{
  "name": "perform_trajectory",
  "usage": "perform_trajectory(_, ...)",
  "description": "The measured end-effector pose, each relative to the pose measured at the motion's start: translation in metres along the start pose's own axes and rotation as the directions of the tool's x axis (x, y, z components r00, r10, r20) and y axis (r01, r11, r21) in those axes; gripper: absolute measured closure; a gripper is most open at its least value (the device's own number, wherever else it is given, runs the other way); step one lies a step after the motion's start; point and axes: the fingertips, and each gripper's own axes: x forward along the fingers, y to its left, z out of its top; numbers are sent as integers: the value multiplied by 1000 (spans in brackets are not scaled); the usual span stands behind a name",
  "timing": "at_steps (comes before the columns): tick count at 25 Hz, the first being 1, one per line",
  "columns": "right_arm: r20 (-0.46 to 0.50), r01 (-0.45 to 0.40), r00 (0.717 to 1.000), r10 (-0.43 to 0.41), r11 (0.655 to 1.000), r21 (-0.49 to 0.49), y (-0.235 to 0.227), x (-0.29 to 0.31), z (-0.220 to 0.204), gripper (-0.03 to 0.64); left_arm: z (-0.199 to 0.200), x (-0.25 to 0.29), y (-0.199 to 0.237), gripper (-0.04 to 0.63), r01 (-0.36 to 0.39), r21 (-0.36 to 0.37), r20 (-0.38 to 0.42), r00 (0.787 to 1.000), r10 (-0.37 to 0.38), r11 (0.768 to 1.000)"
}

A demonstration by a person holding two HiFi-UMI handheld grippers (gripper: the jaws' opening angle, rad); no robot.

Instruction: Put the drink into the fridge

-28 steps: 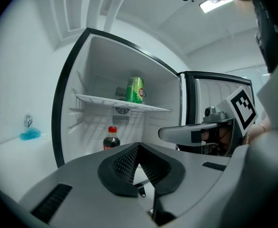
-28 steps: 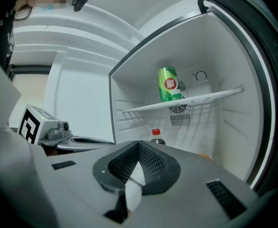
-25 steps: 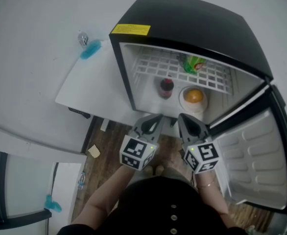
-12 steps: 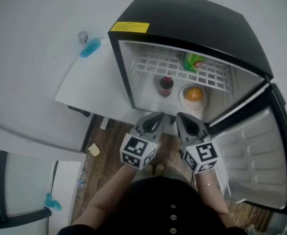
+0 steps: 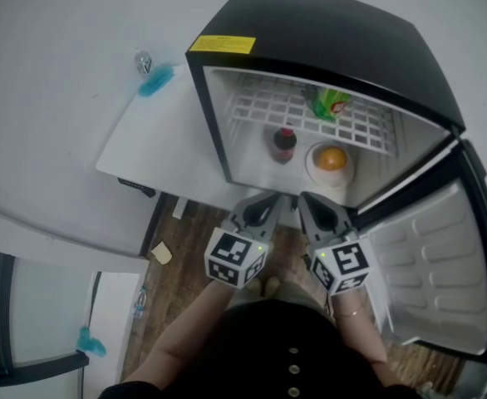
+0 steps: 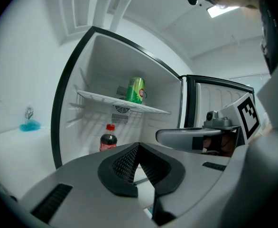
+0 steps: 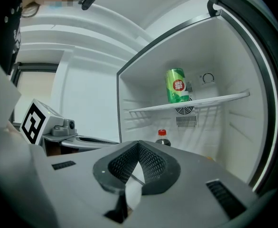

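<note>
- The white bench [image 5: 156, 144] stands beside the fridge; a small blue object [image 5: 154, 81] lies at its far corner, clear of the work.
- The fridge [image 5: 327, 40] is open, so its inside is easy to reach from the front.
- The left tongs [image 5: 264, 204] hover just outside the fridge's lower edge, pads together on nothing.
- The cola bottle [image 5: 283, 145], the drink, stands upright on the fridge floor under the wire shelf [image 5: 260, 110]. The placing looks done, which would explain why neither pair of tongs holds anything.
- The right tongs [image 5: 310, 204] sit just beside the left, likewise closed and empty.
- A green can [image 5: 330, 104] stands on the shelf; an orange [image 5: 331, 159] rests on a plate [image 5: 313, 171] beside the bottle.
- The door [image 5: 430, 264] is swung wide to the right; closing it probably remains.
</note>
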Motion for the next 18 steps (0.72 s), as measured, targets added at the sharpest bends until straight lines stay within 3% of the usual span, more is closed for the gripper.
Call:
perform_trajectory(14,-13,27,1000,-27,1000,15,-13,4,-7,609,-6,1,2,589,6,-49,-7,1000,-7,999)
perform_trajectory(18,-17,30,999,-29,1000,4,-15,7,-5,609,-6,4,-1,589,16,-31,-14,1000,-16,999)
